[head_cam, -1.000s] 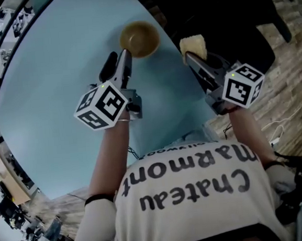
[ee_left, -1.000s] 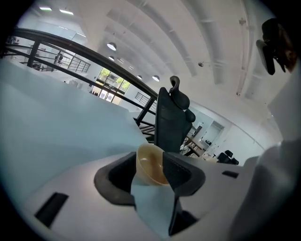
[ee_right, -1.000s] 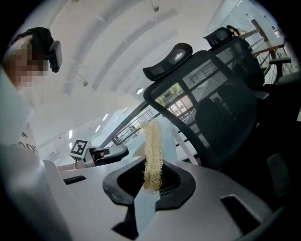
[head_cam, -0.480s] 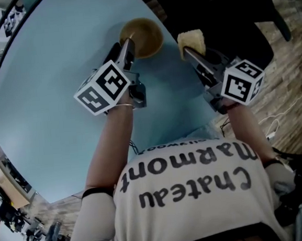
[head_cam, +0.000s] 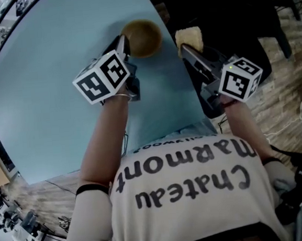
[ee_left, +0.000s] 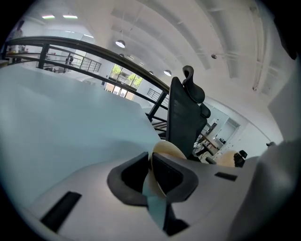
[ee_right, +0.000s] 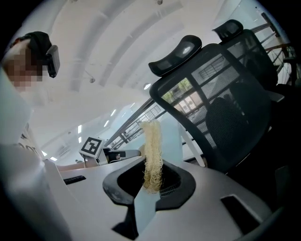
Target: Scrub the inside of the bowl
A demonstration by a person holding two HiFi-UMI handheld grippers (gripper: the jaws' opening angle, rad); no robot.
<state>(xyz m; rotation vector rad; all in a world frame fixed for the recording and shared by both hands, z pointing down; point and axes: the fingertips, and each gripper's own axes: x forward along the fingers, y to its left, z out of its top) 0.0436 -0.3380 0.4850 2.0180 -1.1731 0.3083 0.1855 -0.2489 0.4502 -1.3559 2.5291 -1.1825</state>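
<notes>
Having just closed, the left tool [head_cam: 124,44] pinches the bowl [head_cam: 144,38] rim.

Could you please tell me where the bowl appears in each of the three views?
Head view: bowl at top centre, near the table's far edge.
Left gripper view: low centre, rim between the left gripper's jaws, which have just been closing on it.
Right gripper view: I cannot make it out.
Shared landmark: the pale blue table.

The person's pale shirt [head_cam: 188,187], at the near edge of the head view, bears large dark lettering, upside down to the camera: "Chateau Marmont". A smaller line of print on its far side is too small to read.
</notes>
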